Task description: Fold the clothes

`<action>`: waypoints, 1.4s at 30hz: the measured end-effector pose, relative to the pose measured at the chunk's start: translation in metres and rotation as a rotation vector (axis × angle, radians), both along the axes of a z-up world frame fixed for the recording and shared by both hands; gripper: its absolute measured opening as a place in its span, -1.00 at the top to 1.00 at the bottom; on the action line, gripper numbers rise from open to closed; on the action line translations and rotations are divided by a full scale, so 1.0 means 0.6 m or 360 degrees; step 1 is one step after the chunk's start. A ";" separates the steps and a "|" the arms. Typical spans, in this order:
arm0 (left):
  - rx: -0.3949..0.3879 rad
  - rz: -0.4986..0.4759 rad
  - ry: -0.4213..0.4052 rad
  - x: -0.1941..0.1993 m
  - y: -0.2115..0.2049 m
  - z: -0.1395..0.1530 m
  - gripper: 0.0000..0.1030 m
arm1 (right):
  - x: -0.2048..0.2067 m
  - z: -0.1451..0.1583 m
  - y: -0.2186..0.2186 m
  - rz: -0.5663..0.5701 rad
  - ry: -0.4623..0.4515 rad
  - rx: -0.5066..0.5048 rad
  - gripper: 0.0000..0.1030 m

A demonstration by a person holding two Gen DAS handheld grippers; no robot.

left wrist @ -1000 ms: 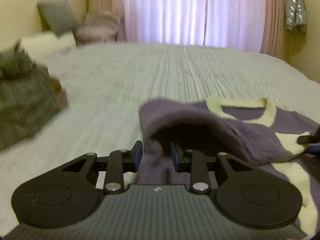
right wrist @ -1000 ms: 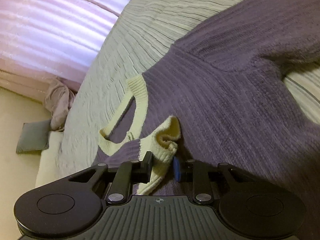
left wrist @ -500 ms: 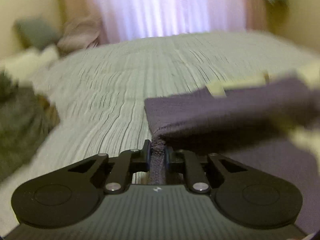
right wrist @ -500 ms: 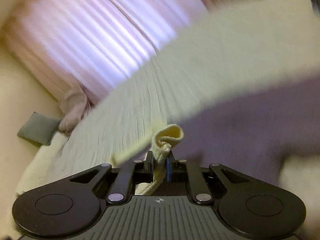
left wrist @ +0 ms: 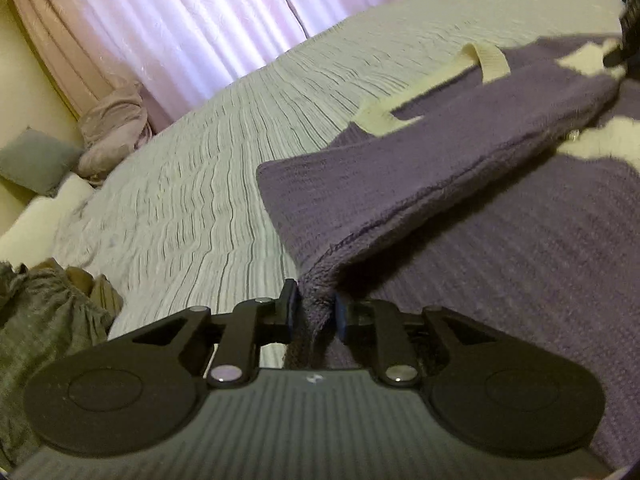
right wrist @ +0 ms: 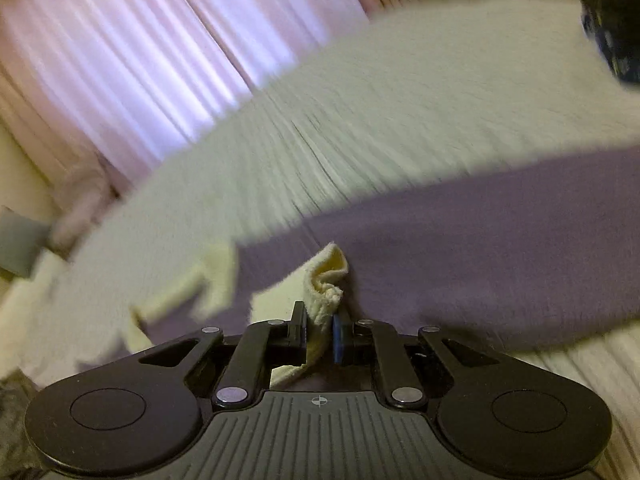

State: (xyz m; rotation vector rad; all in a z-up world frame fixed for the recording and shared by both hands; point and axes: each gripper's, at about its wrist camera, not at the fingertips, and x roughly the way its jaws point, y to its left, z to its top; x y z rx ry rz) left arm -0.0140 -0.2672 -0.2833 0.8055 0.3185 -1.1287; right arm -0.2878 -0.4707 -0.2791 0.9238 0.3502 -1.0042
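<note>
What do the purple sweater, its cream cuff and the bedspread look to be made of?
Purple sweater: soft knit, probably wool or acrylic; stitch rows and fuzzy nap show. Cream cuff, pinched in the right gripper: ribbed knit of similar yarn, though blurred. Bedspread: matte pale fabric with fine crinkled ridges; fibre unclear.

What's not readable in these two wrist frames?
- Purple sweater, left wrist view: hem and far side cut off by the right frame edge.
- Cream cuff, right wrist view: the part clamped in the right gripper is hidden by its fingers.
- Bedspread, right wrist view: motion blur.
</note>
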 end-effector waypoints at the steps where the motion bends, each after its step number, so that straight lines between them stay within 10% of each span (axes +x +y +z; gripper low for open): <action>1: -0.0034 0.0007 0.0095 0.009 0.011 0.014 0.59 | 0.000 0.002 0.003 0.0031 0.0026 -0.0013 0.76; 3: -0.0103 0.0022 0.0286 0.028 0.034 0.041 0.58 | -0.005 0.016 0.011 0.0060 0.0093 -0.0041 0.41; 11: -0.0408 -0.0028 0.0579 0.058 0.046 0.138 0.65 | 0.016 0.086 0.074 0.0153 0.0361 -0.0458 0.39; 17: -0.0002 -0.0020 0.0551 0.028 -0.044 0.026 0.63 | 0.087 0.009 0.071 0.0421 0.0629 -0.0348 0.39; 24: -0.0188 0.0098 0.0586 0.011 -0.004 0.042 0.64 | 0.066 0.019 0.091 0.0423 0.0705 -0.0457 0.39; 28: -0.0061 0.0181 0.0547 -0.002 0.015 0.011 0.59 | 0.048 -0.008 0.095 0.0458 0.0724 -0.0353 0.39; 33: -0.0203 0.0255 0.0652 -0.023 0.109 0.037 0.60 | -0.043 0.006 0.133 0.0363 0.0492 -0.0302 0.39; 42: -0.0106 0.0278 0.0834 -0.105 0.246 0.043 0.67 | -0.281 0.030 0.213 0.0111 0.0116 0.0074 0.17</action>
